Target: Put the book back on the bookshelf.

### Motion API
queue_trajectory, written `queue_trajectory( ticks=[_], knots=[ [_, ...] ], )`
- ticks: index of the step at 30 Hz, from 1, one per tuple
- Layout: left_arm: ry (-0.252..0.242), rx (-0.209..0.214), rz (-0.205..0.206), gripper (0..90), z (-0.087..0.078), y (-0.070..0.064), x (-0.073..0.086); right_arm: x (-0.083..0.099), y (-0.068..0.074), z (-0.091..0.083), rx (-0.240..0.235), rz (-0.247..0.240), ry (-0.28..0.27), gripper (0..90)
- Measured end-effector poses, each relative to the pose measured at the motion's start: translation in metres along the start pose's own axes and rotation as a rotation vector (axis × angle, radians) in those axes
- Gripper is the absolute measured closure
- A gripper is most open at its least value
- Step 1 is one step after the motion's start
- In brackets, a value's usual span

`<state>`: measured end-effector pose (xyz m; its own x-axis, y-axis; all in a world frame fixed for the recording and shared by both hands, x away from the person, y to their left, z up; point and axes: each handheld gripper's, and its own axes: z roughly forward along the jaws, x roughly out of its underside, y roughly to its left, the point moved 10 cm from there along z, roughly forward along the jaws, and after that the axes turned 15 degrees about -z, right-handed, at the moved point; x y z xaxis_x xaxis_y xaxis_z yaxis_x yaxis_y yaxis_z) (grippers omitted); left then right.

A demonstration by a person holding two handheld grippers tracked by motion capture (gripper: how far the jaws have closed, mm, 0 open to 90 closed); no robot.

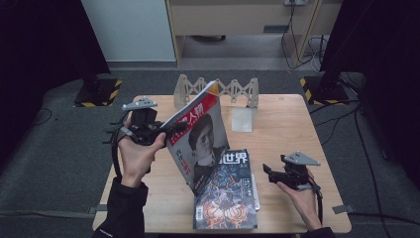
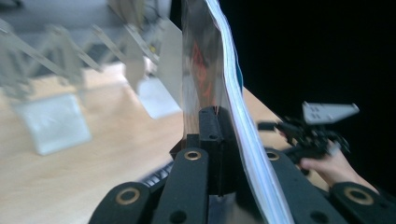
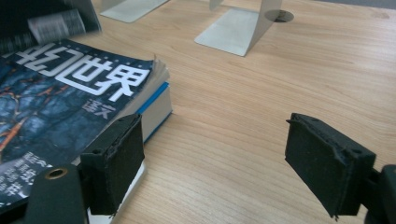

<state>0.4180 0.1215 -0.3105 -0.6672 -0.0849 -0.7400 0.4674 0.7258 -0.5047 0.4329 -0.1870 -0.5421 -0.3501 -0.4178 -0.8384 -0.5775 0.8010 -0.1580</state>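
Observation:
A magazine with a red title and a portrait on its cover [image 1: 200, 136] stands tilted above the table, its lower corner near the stack. My left gripper [image 1: 174, 128] is shut on its left edge; in the left gripper view the magazine [image 2: 212, 74] rises edge-on from between the jaws. A dark blue magazine [image 1: 227, 191] lies flat on top of a small stack at the table's front. My right gripper [image 1: 267, 171] hovers open just right of that stack [image 3: 70, 102], nothing between its fingers [image 3: 114, 163].
A metal accordion-style book rack [image 1: 218, 91] stands at the table's far edge, with a metal bookend [image 1: 242, 119] in front of it. The wooden table [image 1: 292, 129] is bare on the right. Black stands and cables flank the table on the floor.

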Motion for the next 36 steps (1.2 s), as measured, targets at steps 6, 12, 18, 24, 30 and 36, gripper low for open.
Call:
queue_trajectory(
  ticks=[6,12,18,24,30,36],
  knots=[
    [-0.063,-0.006,-0.029,86.7,-0.008,0.013,-0.015,0.004,-0.004,0.002,0.015,-0.011,0.02,19.1],
    [-0.091,-0.048,-0.026,86.7,-0.005,0.024,-0.02,0.006,-0.005,0.004,0.016,-0.015,0.03,19.0],
    [-0.149,-0.085,-0.043,86.7,-0.005,0.037,-0.03,0.008,-0.005,0.005,0.014,-0.022,0.04,19.0],
    [-0.201,-0.126,-0.055,86.7,-0.005,0.05,-0.045,0.011,-0.007,0.008,0.02,-0.028,0.058,18.8],
    [-0.246,-0.169,-0.048,86.7,-0.007,0.058,-0.062,0.019,-0.011,0.011,0.025,-0.051,0.099,17.2],
    [-0.287,-0.22,-0.038,86.7,-0.004,0.065,-0.079,0.026,-0.015,0.014,0.028,-0.051,0.132,16.3]
  ],
)
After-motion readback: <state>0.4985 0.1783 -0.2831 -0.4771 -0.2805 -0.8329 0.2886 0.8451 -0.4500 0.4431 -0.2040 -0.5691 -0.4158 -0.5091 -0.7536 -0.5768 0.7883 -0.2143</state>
